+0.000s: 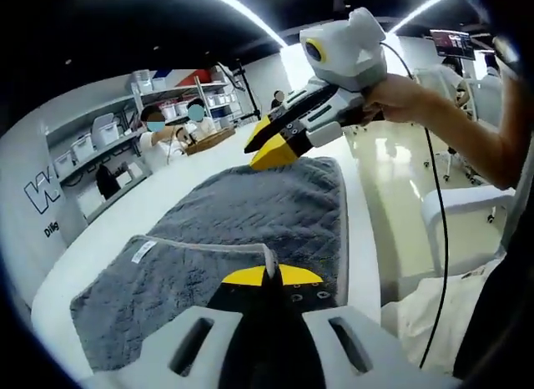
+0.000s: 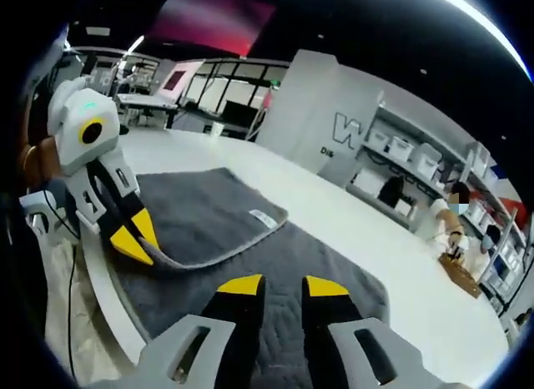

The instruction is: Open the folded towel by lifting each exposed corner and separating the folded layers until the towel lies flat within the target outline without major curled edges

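Note:
A grey towel (image 1: 250,205) lies on the white table (image 1: 125,214), its near part folded over with a white label (image 1: 143,250) showing. My left gripper (image 1: 269,276) is shut on the towel's pale trimmed edge and holds it a little above the layer below. In the right gripper view the same left gripper (image 2: 138,239) pinches that raised edge at the left, near the label (image 2: 265,218). My right gripper (image 2: 284,286) is open just above the towel (image 2: 309,247) with nothing between its jaws. A hand (image 1: 400,97) holds this right gripper (image 1: 271,147) over the towel's far end.
The table edge runs close beside the towel; past it are a white chair (image 1: 459,205), a dangling cable and white cloth. A wooden box (image 1: 209,140) sits at the table's far end. People stand by shelves (image 1: 92,138) of bins.

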